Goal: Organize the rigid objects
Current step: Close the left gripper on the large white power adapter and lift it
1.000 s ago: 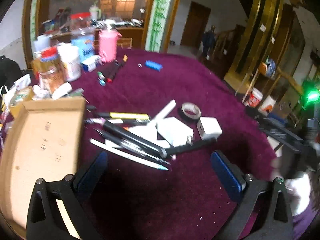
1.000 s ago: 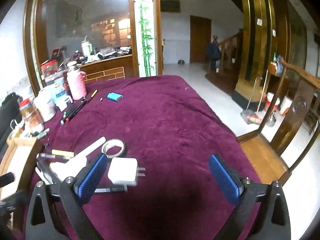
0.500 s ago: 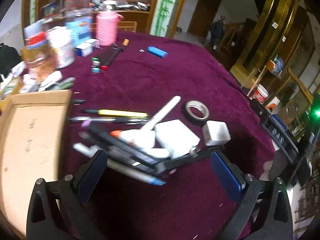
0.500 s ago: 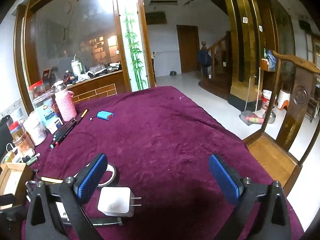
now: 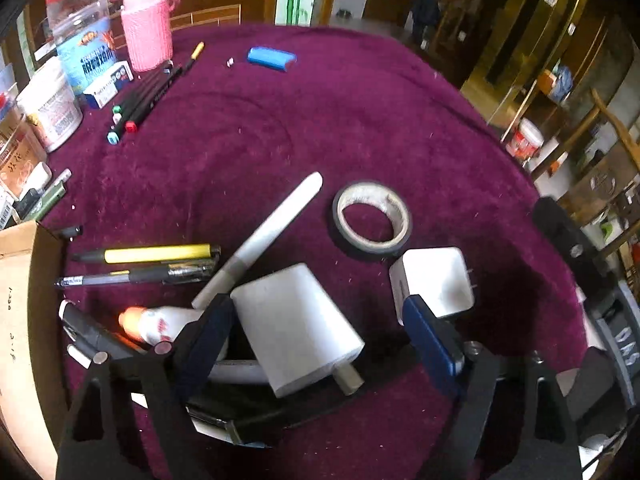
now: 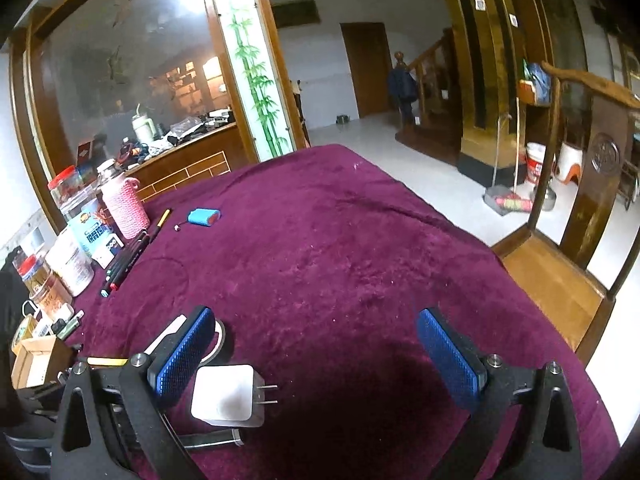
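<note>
White charger block (image 5: 296, 328) lies between the left gripper's (image 5: 320, 332) closing jaws, untouched; right gripper (image 6: 320, 354), jaws spread, hovers beside it.

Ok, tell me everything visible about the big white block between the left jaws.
The big white block is a plain, matte, rounded-edged box, seemingly plastic, with no plug prongs visible. It lies tilted on a pile of dark tools on the purple cloth, a white marker beside its far corner. The left gripper is closing around it; contact is unclear.
</note>
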Available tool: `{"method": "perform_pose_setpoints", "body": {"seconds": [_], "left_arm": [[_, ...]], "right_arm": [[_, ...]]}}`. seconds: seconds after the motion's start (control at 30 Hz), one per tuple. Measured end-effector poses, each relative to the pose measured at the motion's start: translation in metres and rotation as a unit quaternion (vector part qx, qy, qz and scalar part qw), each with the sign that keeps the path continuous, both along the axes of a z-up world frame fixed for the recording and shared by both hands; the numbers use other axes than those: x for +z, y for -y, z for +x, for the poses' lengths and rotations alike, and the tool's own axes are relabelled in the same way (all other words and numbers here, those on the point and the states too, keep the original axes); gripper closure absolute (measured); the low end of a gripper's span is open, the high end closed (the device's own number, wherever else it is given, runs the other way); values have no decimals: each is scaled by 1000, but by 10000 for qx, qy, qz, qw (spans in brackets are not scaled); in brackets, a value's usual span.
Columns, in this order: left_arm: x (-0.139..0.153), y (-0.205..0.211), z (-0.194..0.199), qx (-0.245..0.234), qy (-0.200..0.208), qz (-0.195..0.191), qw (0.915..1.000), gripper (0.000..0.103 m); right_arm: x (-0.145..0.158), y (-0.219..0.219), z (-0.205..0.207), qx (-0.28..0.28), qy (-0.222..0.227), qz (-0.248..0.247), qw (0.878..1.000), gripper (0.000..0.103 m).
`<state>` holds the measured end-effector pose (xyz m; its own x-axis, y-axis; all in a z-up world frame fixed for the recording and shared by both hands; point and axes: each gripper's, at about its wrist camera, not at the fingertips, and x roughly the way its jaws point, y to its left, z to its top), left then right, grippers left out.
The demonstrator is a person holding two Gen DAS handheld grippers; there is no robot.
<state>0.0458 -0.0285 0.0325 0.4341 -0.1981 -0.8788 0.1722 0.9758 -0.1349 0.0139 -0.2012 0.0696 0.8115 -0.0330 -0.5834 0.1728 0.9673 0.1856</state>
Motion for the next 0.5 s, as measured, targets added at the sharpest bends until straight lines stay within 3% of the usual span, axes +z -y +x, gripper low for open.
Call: {"method": "perform_pose_setpoints", "body": {"seconds": [0.1, 0.2, 0.3, 0.5], "left_arm": [[-7, 3, -2, -97, 13, 140, 9999, 18], [-7, -4, -4, -87, 51, 0, 9999, 41], [-8, -17, -3, 32, -14, -430, 9991, 42], [-6, -23, -10, 116, -12, -836, 9964, 44]], "right_arm": [[-1, 0, -1, -50, -8, -43, 10000, 1], [-3, -3, 1, -42, -58, -105, 9999, 1], [-4, -4, 4, -22, -117, -133, 9998, 1], [-8, -4, 8, 46, -228, -98, 9997, 1]]}}
